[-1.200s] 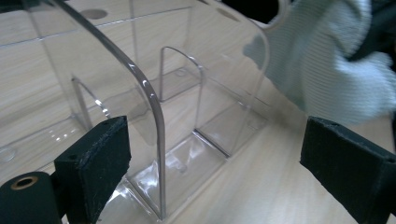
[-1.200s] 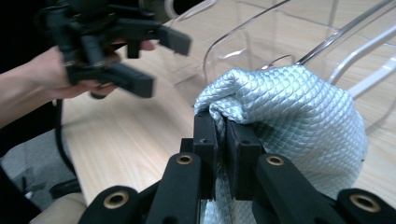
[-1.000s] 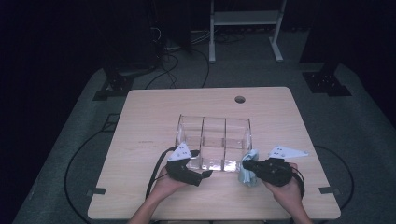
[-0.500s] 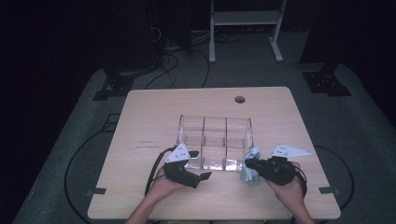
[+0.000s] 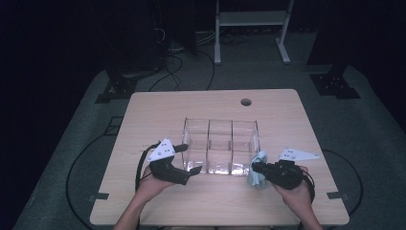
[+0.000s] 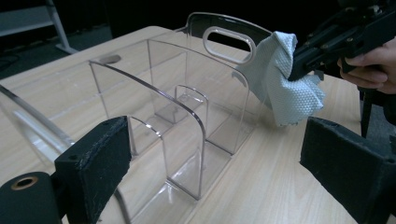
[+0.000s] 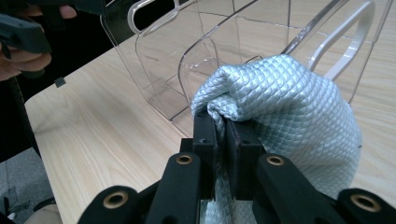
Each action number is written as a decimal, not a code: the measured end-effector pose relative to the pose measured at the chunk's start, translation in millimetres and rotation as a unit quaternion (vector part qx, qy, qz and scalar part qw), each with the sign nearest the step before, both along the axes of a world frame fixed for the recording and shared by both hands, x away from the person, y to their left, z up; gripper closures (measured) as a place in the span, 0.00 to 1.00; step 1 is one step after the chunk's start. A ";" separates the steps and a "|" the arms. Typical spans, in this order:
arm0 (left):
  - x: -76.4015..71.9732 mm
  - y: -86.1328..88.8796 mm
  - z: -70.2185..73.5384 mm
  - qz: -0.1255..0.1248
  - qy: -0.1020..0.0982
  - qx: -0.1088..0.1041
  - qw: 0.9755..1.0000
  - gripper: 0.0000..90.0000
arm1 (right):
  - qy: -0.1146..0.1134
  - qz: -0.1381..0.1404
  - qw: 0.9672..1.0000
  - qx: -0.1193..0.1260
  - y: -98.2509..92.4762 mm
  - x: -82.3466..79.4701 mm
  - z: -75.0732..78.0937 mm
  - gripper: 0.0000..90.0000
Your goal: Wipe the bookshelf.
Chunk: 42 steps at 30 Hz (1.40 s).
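right gripper (image 5: 256,168) sits at the near right corner of the clear acrylic organizer (image 5: 220,146), fingers pressed tight together w/ a pale blue microfibre cloth (image 5: 257,169) pinched between them. in the right gripper view the cloth (image 7: 285,121) bunches up over the finger tips (image 7: 222,122) and hangs down the right side, its quilted weave plain to see. cloth sits right up against the organizer's right end wall, the end w/ the cut-out handle (image 6: 229,39); can't tell if it's actually pressing on the plastic or just beside it.

left gripper (image 5: 190,158) is at the organizer's near left corner, fingers spread wide, nothing clamped. in the left gripper view its two black padded fingers (image 6: 100,161) stand far apart w/ the organizer's near wall and dividers (image 6: 187,135) seen between them, pads off the plastic. same view catches the right gripper (image 6: 299,65) further off w/ the cloth (image 6: 280,79) dangling from it beside the handle end.

organizer stands upright in the middle of the light wood surface (image 5: 158,110), three compartments side by side, all empty as far as i can see. a round cable hole (image 5: 246,102) lies in the surface beyond the organizer, well apart from it. both hands come in from the near edge, one each side of the organizer, black cable (image 5: 141,163) looping off left of it.
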<state>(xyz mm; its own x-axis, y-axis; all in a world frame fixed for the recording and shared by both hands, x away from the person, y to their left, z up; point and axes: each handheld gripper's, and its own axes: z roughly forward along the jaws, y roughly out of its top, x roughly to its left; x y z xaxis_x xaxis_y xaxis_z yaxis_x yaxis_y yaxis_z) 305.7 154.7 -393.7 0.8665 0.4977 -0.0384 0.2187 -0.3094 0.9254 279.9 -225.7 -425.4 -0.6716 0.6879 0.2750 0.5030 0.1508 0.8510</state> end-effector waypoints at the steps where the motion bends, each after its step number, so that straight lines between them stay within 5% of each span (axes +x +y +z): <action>1: 0.2 0.8 0.7 0.001 -0.001 -0.001 1.000 0.09 | 0.001 -0.001 1.000 0.000 -0.8 -0.1 -0.1 0.92; 13: 7.0 10.0 -2.2 0.018 -0.001 0.004 1.000 0.08 | 0.005 -0.019 1.000 0.005 -13.7 4.7 -1.3 0.92; 29: 44.4 3.7 -26.7 0.016 0.042 0.019 0.999 0.09 | 0.008 -0.036 0.999 0.009 -25.3 12.6 -3.4 0.92; 42: 51.2 4.6 -30.2 -0.003 0.045 0.019 0.999 0.52 | 0.011 -0.040 0.999 0.011 -29.7 17.2 -5.1 0.92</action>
